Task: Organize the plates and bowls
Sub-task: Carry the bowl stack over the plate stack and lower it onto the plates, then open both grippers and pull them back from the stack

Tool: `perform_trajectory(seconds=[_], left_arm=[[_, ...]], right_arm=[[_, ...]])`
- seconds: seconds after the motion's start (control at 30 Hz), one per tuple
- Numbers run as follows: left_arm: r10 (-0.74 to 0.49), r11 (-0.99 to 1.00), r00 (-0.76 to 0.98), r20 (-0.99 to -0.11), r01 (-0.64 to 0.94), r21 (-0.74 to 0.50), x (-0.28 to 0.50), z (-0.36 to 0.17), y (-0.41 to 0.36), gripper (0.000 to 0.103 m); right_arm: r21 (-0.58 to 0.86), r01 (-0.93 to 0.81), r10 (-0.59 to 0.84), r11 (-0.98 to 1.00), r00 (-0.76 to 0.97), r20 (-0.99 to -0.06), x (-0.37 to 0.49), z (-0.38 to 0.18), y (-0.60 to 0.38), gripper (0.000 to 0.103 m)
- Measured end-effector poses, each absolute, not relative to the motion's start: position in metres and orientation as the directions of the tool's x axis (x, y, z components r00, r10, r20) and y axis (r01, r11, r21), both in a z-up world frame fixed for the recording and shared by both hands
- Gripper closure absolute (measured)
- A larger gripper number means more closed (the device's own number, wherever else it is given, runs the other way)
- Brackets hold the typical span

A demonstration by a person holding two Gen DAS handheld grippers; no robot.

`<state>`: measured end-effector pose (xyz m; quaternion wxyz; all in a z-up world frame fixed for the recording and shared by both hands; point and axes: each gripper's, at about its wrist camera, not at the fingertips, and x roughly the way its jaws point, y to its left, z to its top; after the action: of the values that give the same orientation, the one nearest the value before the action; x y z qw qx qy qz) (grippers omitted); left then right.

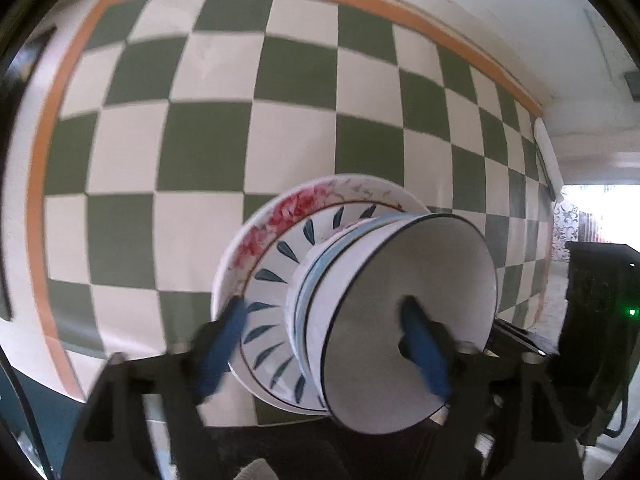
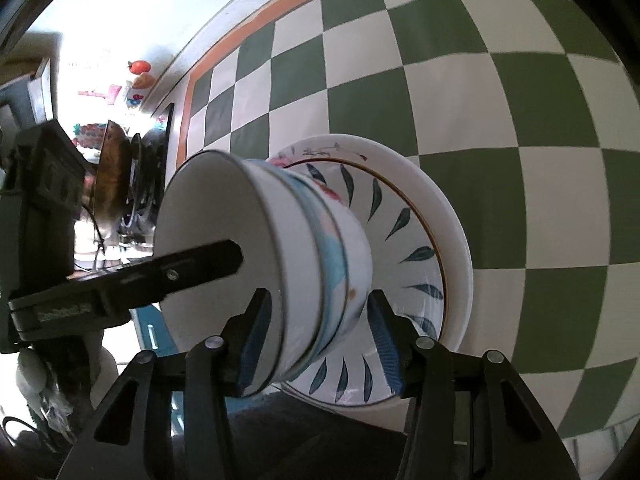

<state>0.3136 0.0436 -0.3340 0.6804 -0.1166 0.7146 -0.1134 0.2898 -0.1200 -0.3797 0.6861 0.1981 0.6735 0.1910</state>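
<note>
Green-and-white checkered cloth (image 1: 248, 136) with orange border covers the desk. On it: floral plate (image 1: 280, 216), leaf-pattern plate (image 1: 276, 264) stacked on top, then nested bowls, white bowl (image 1: 404, 312) uppermost. Left hand-held gripper (image 1: 324, 322) clamps the whole stack, one pad under the floral plate's rim, the other inside the white bowl. Right hand-held gripper (image 2: 320, 312) squeezes the bowls (image 2: 316, 240), one pad in the white bowl, the other on the leaf-pattern plate.
</note>
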Motion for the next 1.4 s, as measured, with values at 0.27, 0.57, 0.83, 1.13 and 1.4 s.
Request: perform_trajectory(seconds=[0.27, 0.57, 0.83, 1.13, 1.4], left_arm=[[-0.240, 0.970, 0.097, -0.966, 0.061, -0.235, 0.304, -0.303, 0.048, 0.003], [-0.171, 0.984, 0.257, -0.951, 0.085, -0.154, 0.287, -0.270, 0.050, 0.002], [-0.120, 0.991, 0.360, -0.925, 0.106, -0.087, 0.268, -0.246, 0.052, 0.000], [-0.079, 0.994, 0.424, -0.902, 0.103, -0.039, 0.237, -0.219, 0.042, 0.000], [-0.037, 0.997, 0.468, -0.883, 0.071, -0.005, 0.183, -0.176, 0.033, 0.000]], right_arm=[[0.410, -0.045, 0.412, 0.911, 0.083, -0.907, 0.277, -0.348, -0.115, 0.011], [0.195, -0.049, 0.201, 0.980, 0.266, -0.943, 0.254, -0.301, -0.117, 0.004], [0.134, 0.020, 0.119, 0.991, 0.349, -0.930, 0.226, -0.275, -0.116, 0.003], [0.109, 0.031, 0.084, 0.994, 0.445, -0.892, 0.193, -0.234, -0.122, 0.002], [0.139, -0.029, 0.136, 0.990, 0.489, -0.862, 0.144, -0.186, -0.131, 0.002]])
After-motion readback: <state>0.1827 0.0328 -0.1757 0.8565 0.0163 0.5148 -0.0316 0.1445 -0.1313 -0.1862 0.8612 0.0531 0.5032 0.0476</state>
